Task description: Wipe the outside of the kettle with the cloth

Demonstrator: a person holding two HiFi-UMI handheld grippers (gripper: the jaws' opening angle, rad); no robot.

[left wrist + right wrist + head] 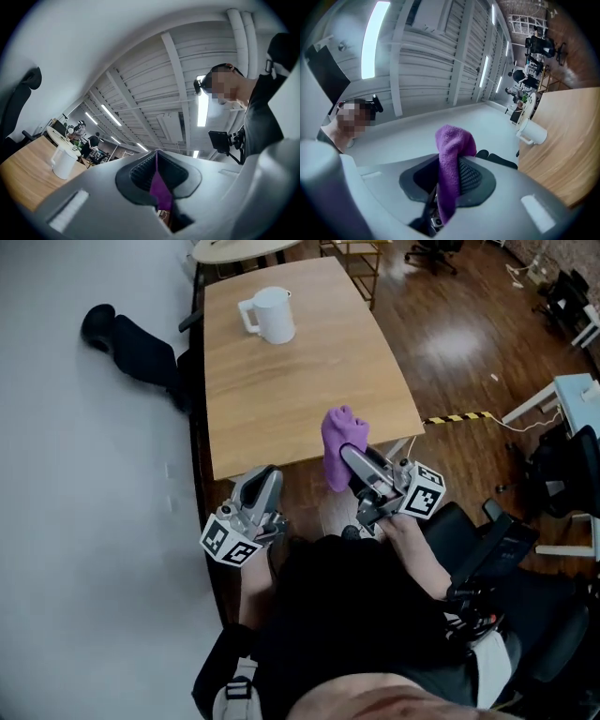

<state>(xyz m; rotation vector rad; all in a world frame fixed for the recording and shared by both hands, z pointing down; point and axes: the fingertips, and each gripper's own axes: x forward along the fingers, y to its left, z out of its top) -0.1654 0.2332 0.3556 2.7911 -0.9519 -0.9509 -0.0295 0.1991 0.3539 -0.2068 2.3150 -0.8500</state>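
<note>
A white kettle [272, 315] with its handle to the left stands at the far end of the wooden table [300, 399]; it also shows small in the left gripper view [63, 163] and the right gripper view [532, 132]. My right gripper [352, 454] is shut on a purple cloth [337, 439], held up off the table's near edge; the cloth [452, 159] bunches above the pads. My left gripper [264, 480] hangs at the near left corner, jaws shut, with no cloth on it in the head view. A thin purple sliver [159, 187] shows in its slit.
A black chair [136, 348] lies by the table's left side against the pale wall. A round white table [234, 249] stands beyond the far end. Yellow-black tape [455, 417] marks the wood floor at right, near a white desk [574, 390] and a dark office chair [506, 549].
</note>
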